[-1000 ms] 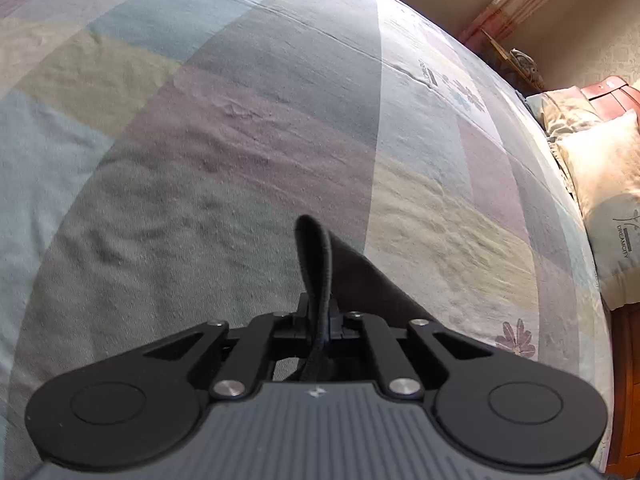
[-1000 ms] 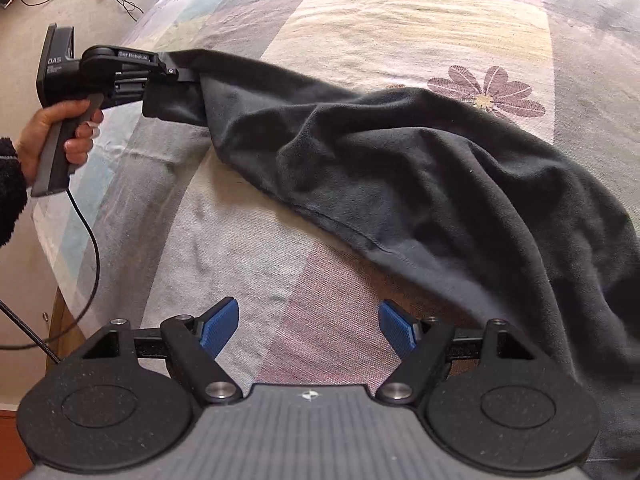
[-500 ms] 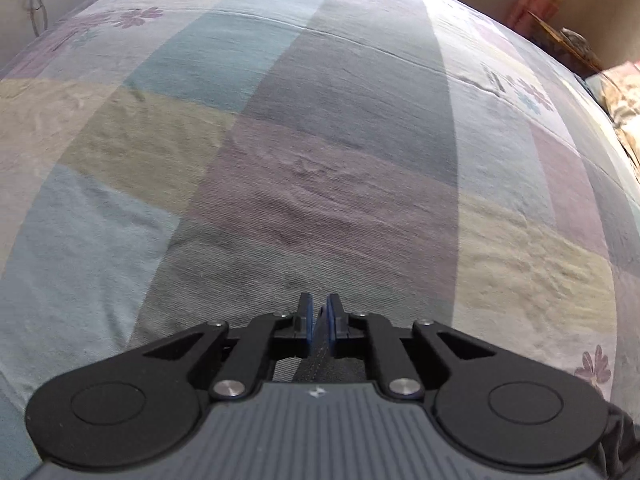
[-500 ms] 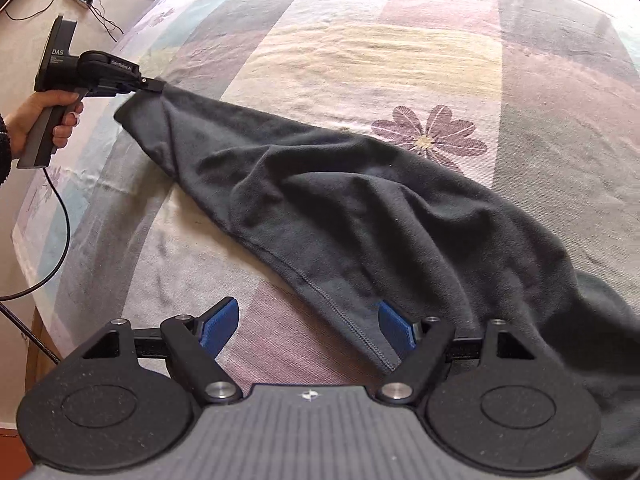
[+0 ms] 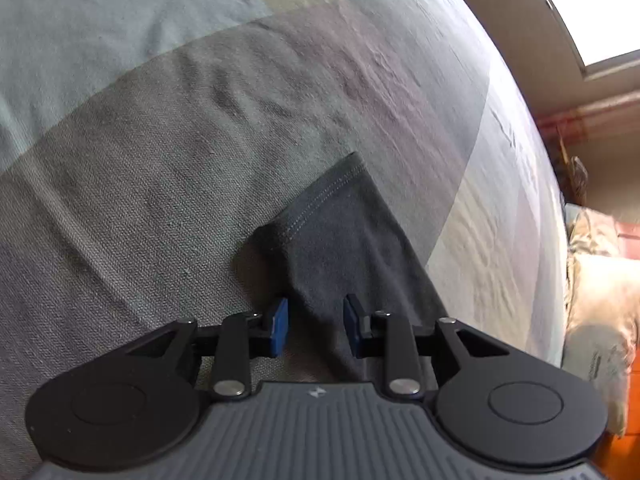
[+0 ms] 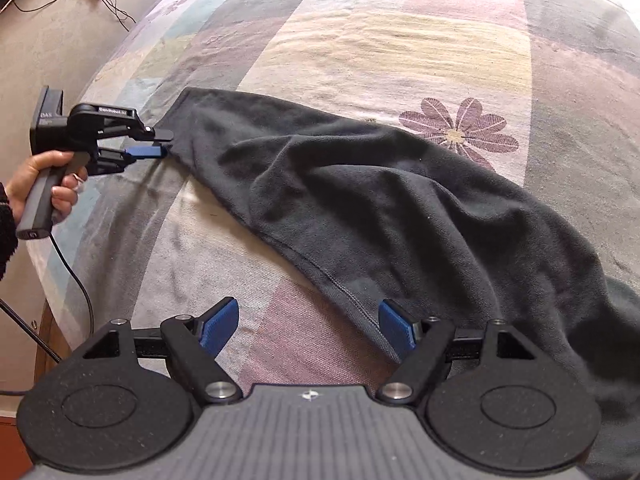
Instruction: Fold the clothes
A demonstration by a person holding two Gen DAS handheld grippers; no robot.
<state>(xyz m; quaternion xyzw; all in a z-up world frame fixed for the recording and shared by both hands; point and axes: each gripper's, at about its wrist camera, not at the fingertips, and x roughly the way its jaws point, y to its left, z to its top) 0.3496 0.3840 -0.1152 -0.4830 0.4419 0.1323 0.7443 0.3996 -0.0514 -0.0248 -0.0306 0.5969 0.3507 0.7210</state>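
The bed point(image 6: 400, 32), with its patchwork cover of pale colour blocks, filled both views, and nothing folded lay on it yet. The dark garment point(image 6: 400, 208) sprawled across the middle and right of the right wrist view, loose and rumpled, with one long part drawn out flat toward the upper left and its bulk heaped toward the lower right. I judged the task to be at its start: one end had been laid out straight, but the body was unsmoothed and no fold was made.

My left hand-held gripper point(image 6: 160, 143) sat at the left edge of that view, at the tip of the drawn-out part. Its jaws were opening; in the left wrist view the stitched cuff point(image 5: 320, 200) lay on the bed ahead of the blue pads point(image 5: 279, 326), with the cloth running back between them and neither pad pressing on it, so I took that end as let go.

My right hand-held gripper point(image 6: 310, 330) hung with its jaws wide apart and empty over the garment's hemmed edge point(image 6: 348, 292) at lower centre, gripping nothing. Flattening the heap and all the folding were left.
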